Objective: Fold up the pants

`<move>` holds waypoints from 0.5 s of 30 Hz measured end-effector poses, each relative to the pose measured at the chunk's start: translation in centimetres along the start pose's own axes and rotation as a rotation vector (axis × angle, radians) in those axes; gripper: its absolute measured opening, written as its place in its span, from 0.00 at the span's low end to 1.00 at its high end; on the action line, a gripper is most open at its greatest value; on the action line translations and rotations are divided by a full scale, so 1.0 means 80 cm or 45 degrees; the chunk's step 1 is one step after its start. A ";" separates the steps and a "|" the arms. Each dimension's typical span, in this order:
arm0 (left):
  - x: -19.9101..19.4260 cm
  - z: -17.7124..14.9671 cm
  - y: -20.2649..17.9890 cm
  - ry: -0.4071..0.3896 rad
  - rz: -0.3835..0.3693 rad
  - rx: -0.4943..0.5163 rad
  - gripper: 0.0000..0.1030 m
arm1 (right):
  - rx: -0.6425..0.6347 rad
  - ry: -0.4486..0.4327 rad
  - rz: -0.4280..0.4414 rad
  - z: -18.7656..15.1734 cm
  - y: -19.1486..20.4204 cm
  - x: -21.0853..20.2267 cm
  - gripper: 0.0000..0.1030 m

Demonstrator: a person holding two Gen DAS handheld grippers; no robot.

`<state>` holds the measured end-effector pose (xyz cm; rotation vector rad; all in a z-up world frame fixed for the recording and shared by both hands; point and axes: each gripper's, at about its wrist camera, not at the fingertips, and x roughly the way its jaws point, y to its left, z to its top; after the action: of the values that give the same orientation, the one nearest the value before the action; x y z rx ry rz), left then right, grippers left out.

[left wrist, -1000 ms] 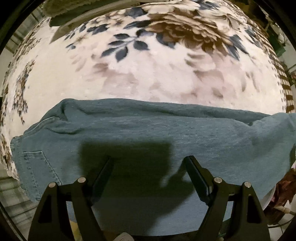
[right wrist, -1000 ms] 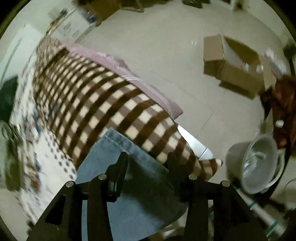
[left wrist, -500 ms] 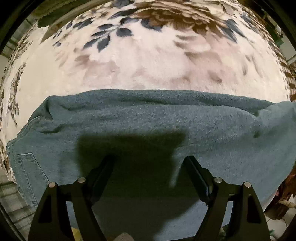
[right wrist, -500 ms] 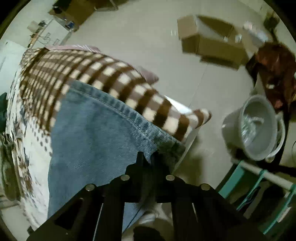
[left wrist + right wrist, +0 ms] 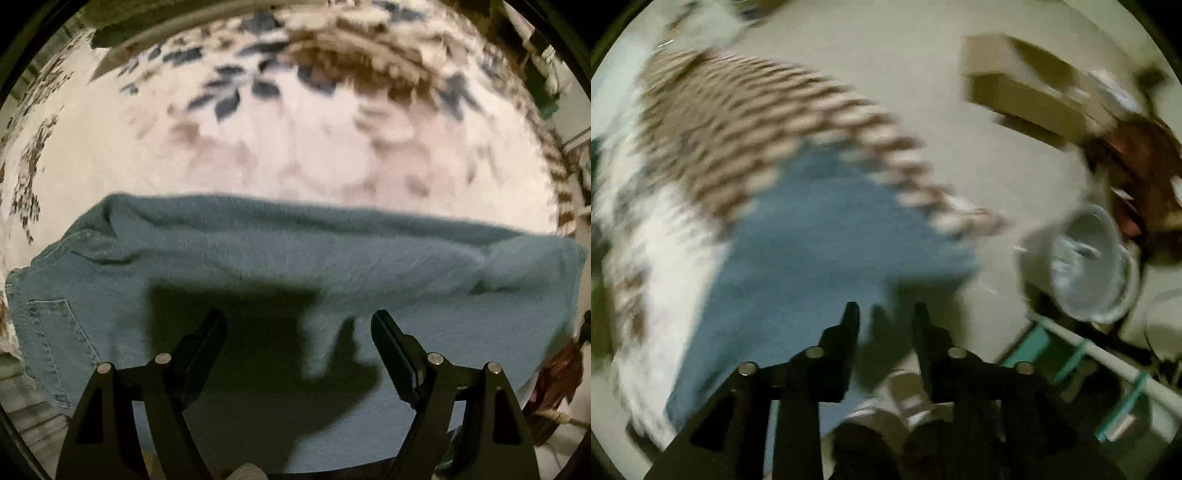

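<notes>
- Setting: a bed with a pale floral blanket [image 5: 295, 147] and a brown-checked blanket [image 5: 738, 122] at its end, bare floor past that. My right view is badly smeared, so take anything from it loosely.
- The pants [image 5: 295, 258], blue jeans, lie across the bed right under me. Waist and back pocket [image 5: 51, 332] sit at the left, the leg end at the right, where it runs over the checked blanket close to the bed's corner.
- My left gripper [image 5: 299, 332] hangs just over the middle of the denim, fingers wide apart and holding nothing. It throws a dark shadow on the cloth.
- My right gripper [image 5: 882, 317] is down at the leg end. The fingers look a little apart with denim under and between them, but with that blur I can't tell if they're actually pinching anything.
- Biggest worry: the leg end is so near the edge that a weak or one-layer pinch could let it slide off toward the floor.
- There's a rumple near the right end of the denim, so folding now would probably bake in a lumpy crease.
- If my left fingers close mid-leg they might catch only the top layer, and the fold would skew.
- Off the bed there's a grey bucket [image 5: 1086, 266] and a cardboard box [image 5: 1027, 92]. A dropped leg could land right beside that bucket.
</notes>
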<state>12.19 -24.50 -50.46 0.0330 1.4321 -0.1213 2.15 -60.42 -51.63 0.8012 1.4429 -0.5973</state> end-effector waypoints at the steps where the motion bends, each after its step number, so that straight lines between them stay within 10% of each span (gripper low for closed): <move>1: 0.001 0.000 -0.002 -0.008 -0.014 -0.010 0.77 | -0.070 0.055 0.056 -0.013 0.034 0.003 0.35; 8: 0.047 0.034 -0.002 -0.007 -0.008 -0.028 0.87 | -0.454 0.367 0.189 -0.092 0.235 0.116 0.34; 15: 0.024 0.058 0.044 -0.008 -0.091 -0.061 0.87 | -0.284 0.127 0.234 -0.070 0.248 0.084 0.34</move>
<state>17.39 -21.54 -51.91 -0.0584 1.4296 -0.1456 14.56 -43.10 -55.67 0.7840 1.4770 -0.2548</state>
